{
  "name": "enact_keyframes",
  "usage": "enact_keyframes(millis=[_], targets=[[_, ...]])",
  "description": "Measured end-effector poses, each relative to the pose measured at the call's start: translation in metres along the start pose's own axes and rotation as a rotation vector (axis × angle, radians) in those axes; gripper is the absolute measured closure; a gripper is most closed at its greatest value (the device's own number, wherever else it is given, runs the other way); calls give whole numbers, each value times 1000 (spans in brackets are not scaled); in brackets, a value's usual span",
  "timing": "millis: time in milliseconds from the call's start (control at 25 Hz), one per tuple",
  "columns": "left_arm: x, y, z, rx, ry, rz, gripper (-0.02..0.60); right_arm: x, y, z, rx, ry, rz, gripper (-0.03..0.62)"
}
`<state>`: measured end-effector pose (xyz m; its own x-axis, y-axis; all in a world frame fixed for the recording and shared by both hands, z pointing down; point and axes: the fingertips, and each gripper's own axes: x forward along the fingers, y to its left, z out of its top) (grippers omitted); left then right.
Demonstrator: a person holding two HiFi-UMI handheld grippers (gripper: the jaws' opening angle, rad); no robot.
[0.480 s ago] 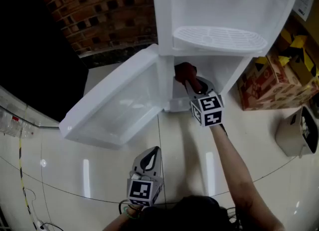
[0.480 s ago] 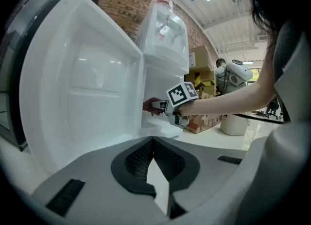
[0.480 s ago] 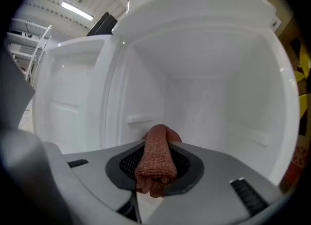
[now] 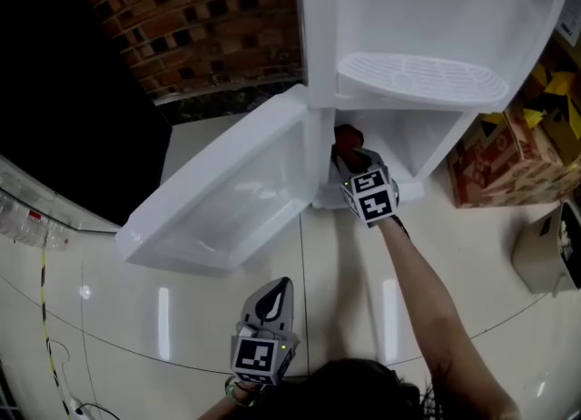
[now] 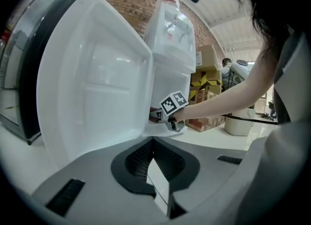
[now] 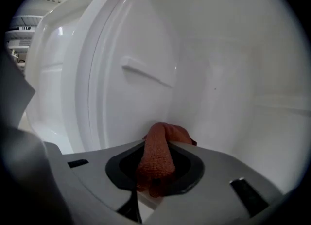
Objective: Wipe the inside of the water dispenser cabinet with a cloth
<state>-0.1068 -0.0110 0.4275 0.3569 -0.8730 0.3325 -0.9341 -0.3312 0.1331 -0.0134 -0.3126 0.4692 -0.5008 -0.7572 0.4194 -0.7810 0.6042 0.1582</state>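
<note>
Here the right tool (image 4: 350, 162) is clenched on the reddish cloth (image 6: 156, 158), held inside the white water dispenser cabinet (image 6: 233, 83). The left tool (image 5: 151, 156), clenched on nothing, hangs low, well apart, facing the open door (image 4: 227, 196).

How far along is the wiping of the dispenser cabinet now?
Done: the door stands open, and the right gripper is shut on the red cloth. In hand: it is inside the cabinet, by its wall. Left: the wiping itself; progress does not show. The left gripper is shut, outside.
</note>
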Motion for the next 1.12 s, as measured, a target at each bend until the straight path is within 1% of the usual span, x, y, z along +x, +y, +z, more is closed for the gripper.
enact_keyframes(millis=[80,160,240,360,480,600,680,720,800,920,1000,1080,1120], targets=[[2,-1,2,-14,-5,3,604,-4,-10,-5,15,18,-23,510],[3,-5,1,-6,-3,-8,604,-11,-31,-16,27,44,-67,510],[4,-8,-5,27,5,-27,604,-23,-56,-29,45,68,-127,510],[6,-9,-8,35,10,-34,604,-42,-90,-42,82,99,-226,510],[6,-10,-9,30,12,-37,604,-52,-99,-48,101,117,-270,511],[7,-12,-5,31,4,-41,604,-55,-101,-53,104,139,-300,511],[6,-12,-3,33,0,-40,604,-56,-103,-50,115,132,-308,511],[5,-11,-2,29,-2,-36,604,-57,-102,-43,109,108,-303,511],[3,-9,0,9,-3,-23,604,-60,-96,-12,63,15,-284,511],[5,-4,-4,0,2,-18,604,-69,-86,57,-15,-190,-260,511],[7,-2,-12,7,11,-26,604,-77,-78,102,-32,-329,-240,511],[9,-1,-16,10,20,-28,604,-85,-67,139,-40,-438,-219,511],[9,-1,-17,11,24,-27,604,-87,-64,152,-45,-475,-213,511]])
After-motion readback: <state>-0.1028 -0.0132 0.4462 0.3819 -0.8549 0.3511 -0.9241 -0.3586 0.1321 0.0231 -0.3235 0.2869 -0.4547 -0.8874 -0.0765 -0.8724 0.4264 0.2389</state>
